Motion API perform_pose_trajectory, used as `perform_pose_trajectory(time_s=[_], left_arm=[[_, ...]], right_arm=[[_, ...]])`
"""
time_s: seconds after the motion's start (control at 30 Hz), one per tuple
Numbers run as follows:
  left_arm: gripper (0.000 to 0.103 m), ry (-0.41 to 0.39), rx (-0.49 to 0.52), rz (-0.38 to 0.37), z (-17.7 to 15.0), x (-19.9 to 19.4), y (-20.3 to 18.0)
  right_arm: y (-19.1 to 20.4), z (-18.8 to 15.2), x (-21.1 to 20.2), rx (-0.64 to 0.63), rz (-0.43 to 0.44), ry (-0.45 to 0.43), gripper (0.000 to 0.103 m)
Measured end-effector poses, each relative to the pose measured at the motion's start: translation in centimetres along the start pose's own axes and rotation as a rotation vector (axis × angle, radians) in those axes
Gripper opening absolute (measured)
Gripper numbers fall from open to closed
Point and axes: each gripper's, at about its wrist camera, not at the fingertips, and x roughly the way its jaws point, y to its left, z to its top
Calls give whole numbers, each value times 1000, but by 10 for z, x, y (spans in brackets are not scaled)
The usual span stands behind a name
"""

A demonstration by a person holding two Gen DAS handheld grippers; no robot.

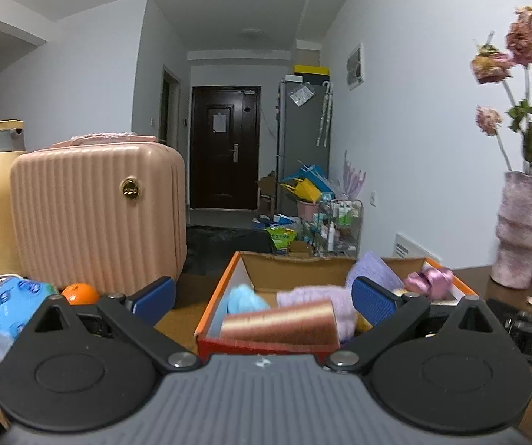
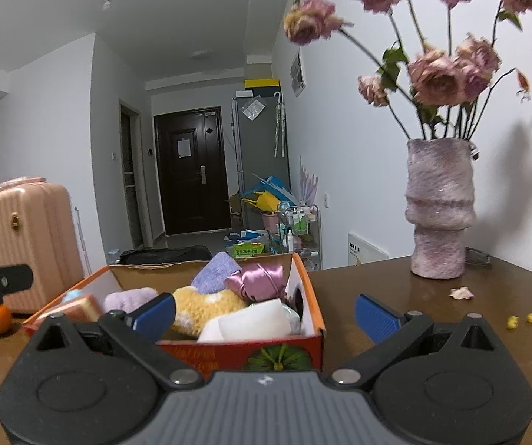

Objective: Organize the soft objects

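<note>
On the brown counter (image 2: 377,289), the orange cardboard box (image 2: 312,296) sat packed with soft things, and both tools hung just short of its near wall. Left tool (image 1: 264,298) was spread wide, nothing between its blue pads; right tool (image 2: 266,311) likewise released and empty. Inside lay a copper-coloured roll (image 1: 280,324), long axis running crosswise along the near wall, a blue fluffy piece (image 1: 243,298), lilac cloths (image 2: 215,272), a yellow plush (image 2: 206,309), a pink satin bow (image 2: 260,280) and a white roll (image 2: 254,320) lying on its side, axis also roughly crosswise. By my reading, the loading looked done or nearly so. Next would come a search for any stray soft item; none showed on the counter beside the vase (image 2: 438,211).
</note>
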Motion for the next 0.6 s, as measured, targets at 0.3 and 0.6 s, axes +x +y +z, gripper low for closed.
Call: perform_pose_trajectory(time_s=[0.3,0.6], left_arm=[[103,1,27,-84,-14,-99,12],[103,-19,45,-157,-34,-210,19]], right_arm=[[-5,2,-122,-53,17,-45,103],[-13,-6,-231,-98,55,-47,103]])
